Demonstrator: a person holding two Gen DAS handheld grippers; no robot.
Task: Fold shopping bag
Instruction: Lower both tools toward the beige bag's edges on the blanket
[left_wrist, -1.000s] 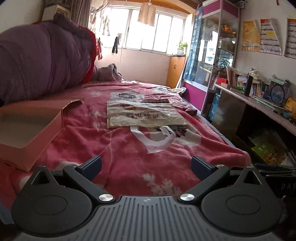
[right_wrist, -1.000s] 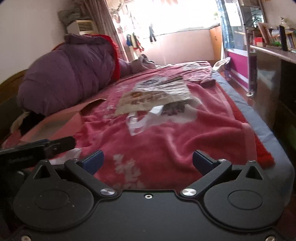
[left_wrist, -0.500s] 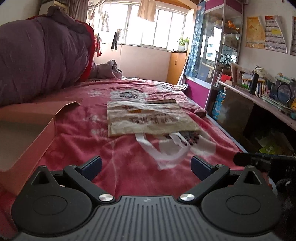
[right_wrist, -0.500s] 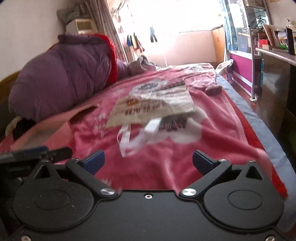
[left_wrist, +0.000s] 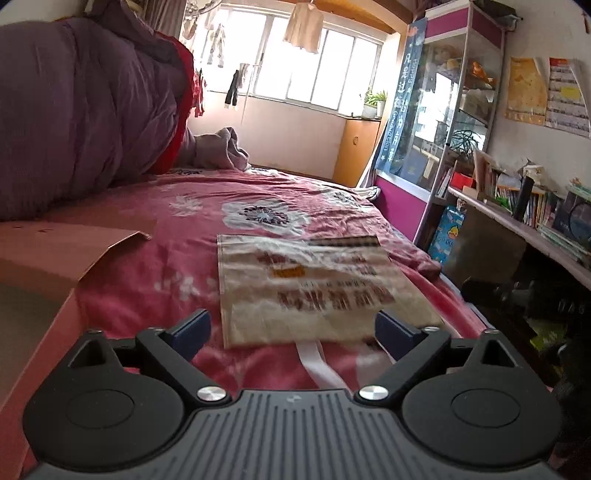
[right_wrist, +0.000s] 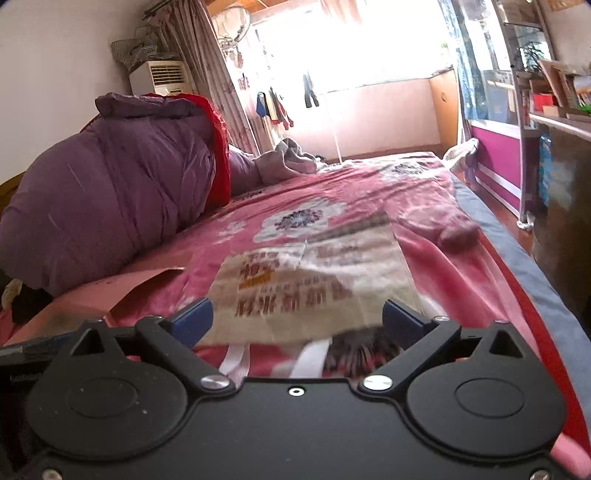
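A beige shopping bag (left_wrist: 317, 288) with red print lies flat on the pink flowered bedspread (left_wrist: 177, 266), its white handles (left_wrist: 317, 362) toward me. It also shows in the right wrist view (right_wrist: 314, 288), handles (right_wrist: 310, 356) at the near edge. My left gripper (left_wrist: 293, 328) is open and empty just above the bag's near edge. My right gripper (right_wrist: 297, 319) is open and empty over the same near edge, to the right of the left one.
An open pink cardboard box (left_wrist: 48, 266) sits on the bed at the left. A purple rolled quilt (left_wrist: 74, 122) lies behind it. A desk with books (left_wrist: 532, 218) and a glass cabinet (left_wrist: 454, 110) stand right of the bed. The bed's blue edge (right_wrist: 532, 273) runs along the right.
Both grippers have moved forward along the bed toward the bag, which now fills the space between their fingers. The jaws stayed open.
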